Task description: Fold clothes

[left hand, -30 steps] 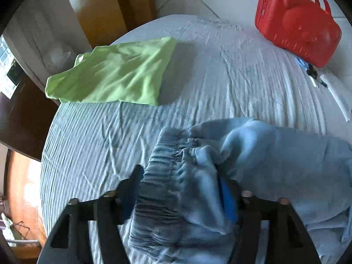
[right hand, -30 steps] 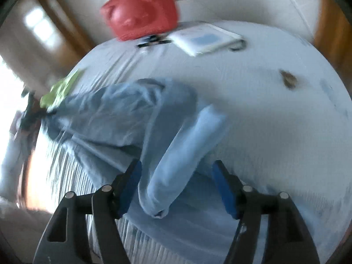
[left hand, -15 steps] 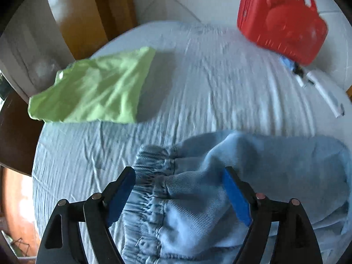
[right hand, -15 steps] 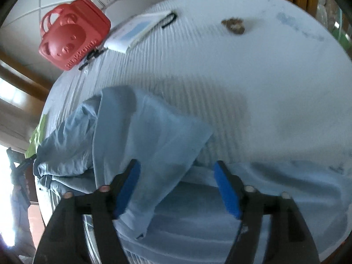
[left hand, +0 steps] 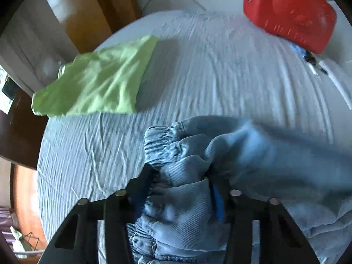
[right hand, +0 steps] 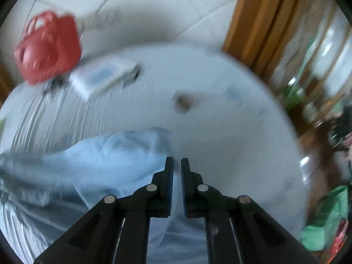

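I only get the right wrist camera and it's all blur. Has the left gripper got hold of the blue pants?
Observer: Yes. The left gripper has just been closing its jaws, and the elastic waistband of the blue pants is bunched between its pads.
Operator: Anything else lying on that side?
Observer: A lime-green garment, folded flat, lies on the sheet beyond the pants, apart from them.
Operator: Is the red case next to it?
Observer: No. In the left wrist view the red case is at the far right and the garment at the far left, with bare sheet between them.
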`<state>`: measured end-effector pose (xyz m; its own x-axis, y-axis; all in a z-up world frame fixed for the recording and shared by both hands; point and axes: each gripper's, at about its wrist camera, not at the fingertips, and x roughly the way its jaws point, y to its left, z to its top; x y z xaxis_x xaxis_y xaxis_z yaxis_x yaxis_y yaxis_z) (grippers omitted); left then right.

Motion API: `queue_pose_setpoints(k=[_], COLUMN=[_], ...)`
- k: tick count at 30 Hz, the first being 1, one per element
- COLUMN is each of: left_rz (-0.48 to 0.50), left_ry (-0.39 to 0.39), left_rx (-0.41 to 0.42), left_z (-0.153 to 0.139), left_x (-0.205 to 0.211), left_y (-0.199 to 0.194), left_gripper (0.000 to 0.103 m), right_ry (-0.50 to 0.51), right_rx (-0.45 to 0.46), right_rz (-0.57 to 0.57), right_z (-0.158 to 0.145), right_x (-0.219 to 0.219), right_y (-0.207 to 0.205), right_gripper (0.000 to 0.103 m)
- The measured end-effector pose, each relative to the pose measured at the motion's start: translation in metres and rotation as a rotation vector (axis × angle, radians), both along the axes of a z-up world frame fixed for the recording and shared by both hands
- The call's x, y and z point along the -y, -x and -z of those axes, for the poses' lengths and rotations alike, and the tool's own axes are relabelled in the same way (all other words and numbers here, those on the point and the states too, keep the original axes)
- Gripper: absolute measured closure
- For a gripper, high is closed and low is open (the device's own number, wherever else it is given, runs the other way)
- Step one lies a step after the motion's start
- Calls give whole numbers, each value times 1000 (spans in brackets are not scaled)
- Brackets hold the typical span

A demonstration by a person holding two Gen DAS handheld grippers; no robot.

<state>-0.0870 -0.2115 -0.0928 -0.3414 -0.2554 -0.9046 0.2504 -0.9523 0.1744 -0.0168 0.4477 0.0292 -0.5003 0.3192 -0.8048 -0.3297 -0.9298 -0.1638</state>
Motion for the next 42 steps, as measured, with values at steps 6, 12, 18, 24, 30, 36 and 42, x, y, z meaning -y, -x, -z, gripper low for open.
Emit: queue_pose_setpoints(k=[6, 12, 18, 24, 30, 36, 42], left_rz=[-10, 19, 13, -6, -37, -42, -16], left_ry=[-21, -126, -171, -166, -141, -145, -149], left_rx=[-38, -122, -123, -48, -51, -92, -111], left_z=[-11, -38, -41, -6, 3, -12, -20], left_x=[5, 16, 25, 25, 38, 52, 54], left_y=[0, -18, -25, -25, -29, -29, -27], left_gripper=[59, 16, 13, 13, 14, 13, 12], right_ry=[307, 411, 451, 450, 349, 534, 486], right_rx=[0, 68, 107, 176, 42, 71, 64], right_rz=[-262, -105, 69, 80, -77, -508, -400], right_z=[0, 58, 98, 132, 67, 23, 31], right_x=[50, 19, -29, -26, 35, 151, 140], right_y=[19, 5, -15, -9, 4, 0, -3], right_gripper=[96, 62, 25, 50, 100, 70, 45])
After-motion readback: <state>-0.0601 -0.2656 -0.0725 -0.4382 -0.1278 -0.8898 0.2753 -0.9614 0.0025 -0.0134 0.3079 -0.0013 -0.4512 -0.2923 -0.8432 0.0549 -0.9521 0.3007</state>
